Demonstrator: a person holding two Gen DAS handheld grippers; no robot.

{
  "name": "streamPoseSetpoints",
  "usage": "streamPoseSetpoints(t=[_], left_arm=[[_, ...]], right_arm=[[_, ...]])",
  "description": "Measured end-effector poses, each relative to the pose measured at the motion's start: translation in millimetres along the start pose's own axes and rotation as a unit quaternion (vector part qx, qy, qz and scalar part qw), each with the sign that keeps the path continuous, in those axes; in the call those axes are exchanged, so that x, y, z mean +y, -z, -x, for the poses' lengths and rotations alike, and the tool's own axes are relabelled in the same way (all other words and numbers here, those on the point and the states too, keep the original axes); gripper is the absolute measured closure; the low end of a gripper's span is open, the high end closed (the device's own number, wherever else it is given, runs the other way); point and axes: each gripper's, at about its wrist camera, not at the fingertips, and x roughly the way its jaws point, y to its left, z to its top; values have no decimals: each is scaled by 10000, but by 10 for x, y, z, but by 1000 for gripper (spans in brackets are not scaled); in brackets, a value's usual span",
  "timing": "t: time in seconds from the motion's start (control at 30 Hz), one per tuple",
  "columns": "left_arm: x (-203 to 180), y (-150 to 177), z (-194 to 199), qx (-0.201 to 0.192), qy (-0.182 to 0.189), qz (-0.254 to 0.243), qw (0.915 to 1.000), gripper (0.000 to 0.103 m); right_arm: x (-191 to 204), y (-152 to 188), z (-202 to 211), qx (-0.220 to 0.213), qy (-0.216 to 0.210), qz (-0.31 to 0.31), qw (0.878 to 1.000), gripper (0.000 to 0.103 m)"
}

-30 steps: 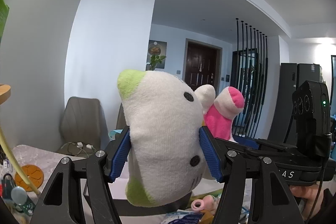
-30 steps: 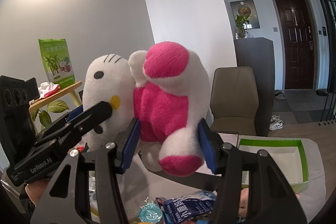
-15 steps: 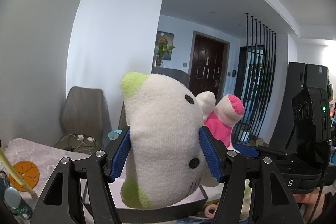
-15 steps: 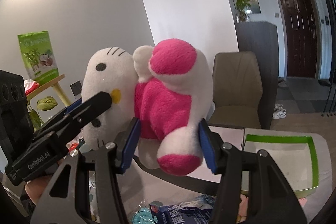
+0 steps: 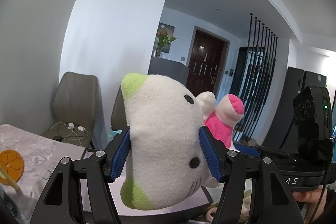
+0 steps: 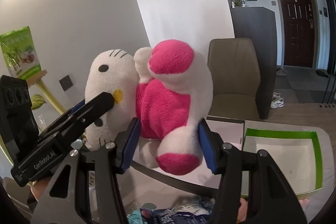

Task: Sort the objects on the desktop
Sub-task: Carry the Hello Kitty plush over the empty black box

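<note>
Carrying the plush cat (image 5: 166, 144) clamped in both tools, left tool (image 5: 164, 153) and right tool (image 6: 168, 143), you next lower it into a tray (image 6: 315, 146).

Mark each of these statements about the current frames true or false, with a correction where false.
1. The left gripper is shut on the head of the white plush cat. True.
2. The right gripper holds nothing. False: its blue pads press on the plush's pink body.
3. The green-rimmed tray has a toy lying in it. False: the part in view shows only its white floor.
4. An orange coaster lies on the table at the left edge of the left wrist view. True.
5. The plush rests on the table. False: it is held up in the air between both grippers.
6. A chair stands behind the table. True.
</note>
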Motion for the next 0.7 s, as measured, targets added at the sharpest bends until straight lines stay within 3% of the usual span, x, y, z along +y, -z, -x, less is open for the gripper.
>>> streamPoseSetpoints(t=[0.4, 0.7], left_arm=[[66, -109, -147, -148, 320, 120, 9993, 38], [427, -30, -321, 74, 93, 186, 9998, 38]], right_arm=[[35, -188, 45, 97, 470, 181, 9987, 48], [166, -254, -402, 367, 629, 485, 9962, 49]])
